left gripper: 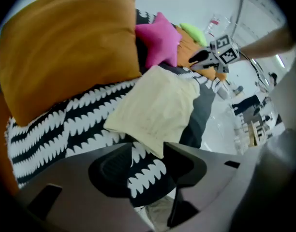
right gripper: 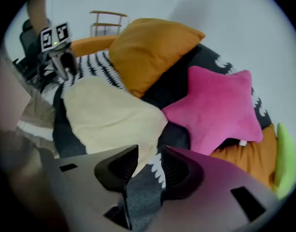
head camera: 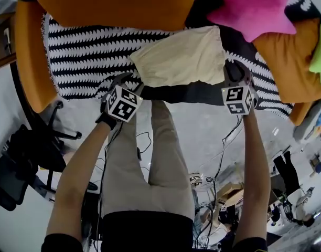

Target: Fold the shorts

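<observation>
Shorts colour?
Pale cream; the shorts show best in the head view.

Bright even light; fisheye warp, dark corners, foreground blurred.

shorts (head camera: 179,56): cream cloth, matt, smooth weave | blanket (head camera: 87,56): black-and-white cloth, looks knitted, coarse | cushion (head camera: 118,4): orange cloth, matt, smooth | star pillow (head camera: 252,7): pink plush, soft and velvety | left tongs (left gripper: 148,163), right tongs (right gripper: 147,166): grey plastic, matt, smooth; pads (right gripper: 116,170) dark, ribbed
</observation>
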### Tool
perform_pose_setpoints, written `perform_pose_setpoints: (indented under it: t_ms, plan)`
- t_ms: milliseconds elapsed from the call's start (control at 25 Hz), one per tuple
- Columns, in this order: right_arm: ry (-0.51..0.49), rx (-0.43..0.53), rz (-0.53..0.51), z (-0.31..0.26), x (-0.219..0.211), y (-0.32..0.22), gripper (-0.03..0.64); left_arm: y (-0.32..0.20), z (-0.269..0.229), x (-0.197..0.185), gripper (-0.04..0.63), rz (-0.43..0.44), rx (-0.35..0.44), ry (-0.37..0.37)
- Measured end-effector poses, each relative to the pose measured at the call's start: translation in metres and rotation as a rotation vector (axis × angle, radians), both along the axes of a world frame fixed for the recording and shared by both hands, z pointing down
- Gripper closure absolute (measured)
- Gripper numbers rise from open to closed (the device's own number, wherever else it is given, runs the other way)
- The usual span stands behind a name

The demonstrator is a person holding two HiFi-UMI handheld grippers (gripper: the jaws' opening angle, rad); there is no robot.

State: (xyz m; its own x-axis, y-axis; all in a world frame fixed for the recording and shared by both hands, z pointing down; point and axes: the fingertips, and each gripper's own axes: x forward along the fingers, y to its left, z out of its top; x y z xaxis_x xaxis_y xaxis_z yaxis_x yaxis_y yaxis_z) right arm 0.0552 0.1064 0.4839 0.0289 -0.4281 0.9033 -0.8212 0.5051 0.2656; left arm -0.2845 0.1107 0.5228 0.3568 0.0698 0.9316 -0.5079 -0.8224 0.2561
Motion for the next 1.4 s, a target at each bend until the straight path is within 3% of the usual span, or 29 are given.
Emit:
perform_pose_setpoints:
  t_ms: [120, 200, 280, 400, 560, 720, 920, 1080, 1200, 1320, 1400]
  plan:
    - [0.016, -0.076, -0.202, 0.029, -0.022, 0.047, 0.456, 0.039, 0.018, 0.018, 0.367, 0.291, 0.129, -0.059]
    - [0.007, -0.086, -0.273, 0.045, -0.038, 0.059, 0.460, 0.056, 0.033, 0.027, 0.413, 0.419, 0.177, -0.091]
    - [0.000, -0.126, -0.308, 0.061, -0.050, 0.061, 0.493, 0.057, 0.045, 0.029, 0.419, 0.413, 0.161, -0.105]
    - [0.068, -0.220, -0.348, 0.083, -0.049, 0.062, 0.535, 0.041, 0.053, 0.021, 0.463, 0.350, 0.132, -0.105]
    - [0.153, -0.257, -0.370, 0.086, -0.031, 0.069, 0.555, 0.040, 0.047, 0.014, 0.463, 0.422, 0.115, -0.085]
    - [0.154, -0.330, -0.301, 0.080, -0.011, 0.086, 0.563, 0.046, 0.043, -0.002, 0.456, 0.440, 0.063, -0.080]
    - [0.143, -0.373, -0.292, 0.076, -0.006, 0.099, 0.561, 0.051, 0.036, -0.040, 0.405, 0.348, -0.054, -0.109]
    - [0.127, -0.354, -0.195, 0.067, 0.001, 0.102, 0.551, 0.034, 0.017, -0.056, 0.405, 0.324, -0.016, -0.093]
    - [0.117, -0.303, -0.087, 0.056, 0.005, 0.103, 0.492, 0.012, 0.004, -0.048, 0.402, 0.360, 0.037, -0.067]
    - [0.150, -0.209, 0.088, 0.035, 0.025, 0.102, 0.482, -0.021, -0.013, -0.024, 0.399, 0.394, 0.090, -0.026]
    - [0.124, -0.109, 0.262, 0.021, 0.031, 0.101, 0.471, -0.038, -0.032, -0.010, 0.397, 0.412, 0.105, -0.007]
